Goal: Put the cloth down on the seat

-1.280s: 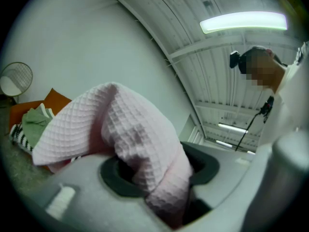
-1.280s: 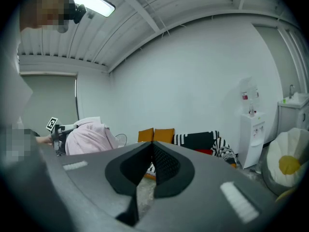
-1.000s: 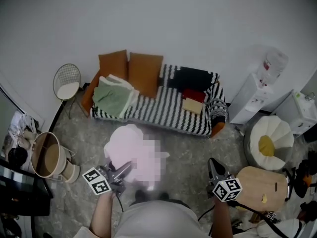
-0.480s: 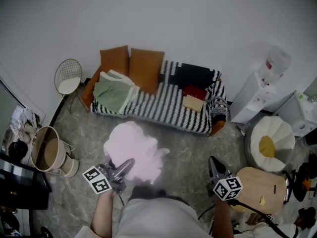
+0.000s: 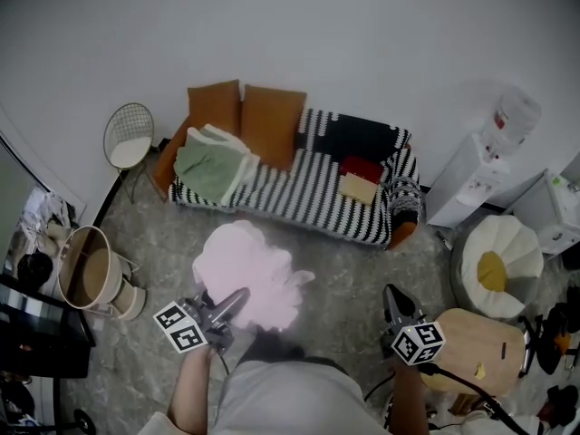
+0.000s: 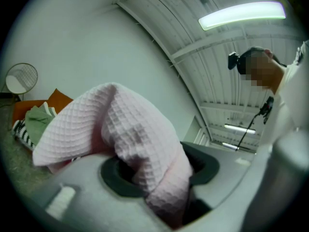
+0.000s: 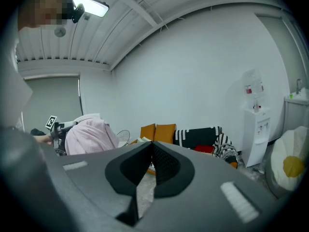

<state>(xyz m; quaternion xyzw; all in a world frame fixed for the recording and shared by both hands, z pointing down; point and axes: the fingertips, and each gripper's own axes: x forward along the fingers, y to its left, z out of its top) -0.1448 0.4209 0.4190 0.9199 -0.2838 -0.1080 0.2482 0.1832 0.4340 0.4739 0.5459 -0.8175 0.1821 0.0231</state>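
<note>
Hanging bunched in the pinching jaws of the left gripper, the pink cloth is over the floor, at six o'clock from the striped sofa seat. This looks like the carrying step. Next it needs a reach toward twelve and a release. At four o'clock, the right gripper has its jaws pressed together, empty.
</note>
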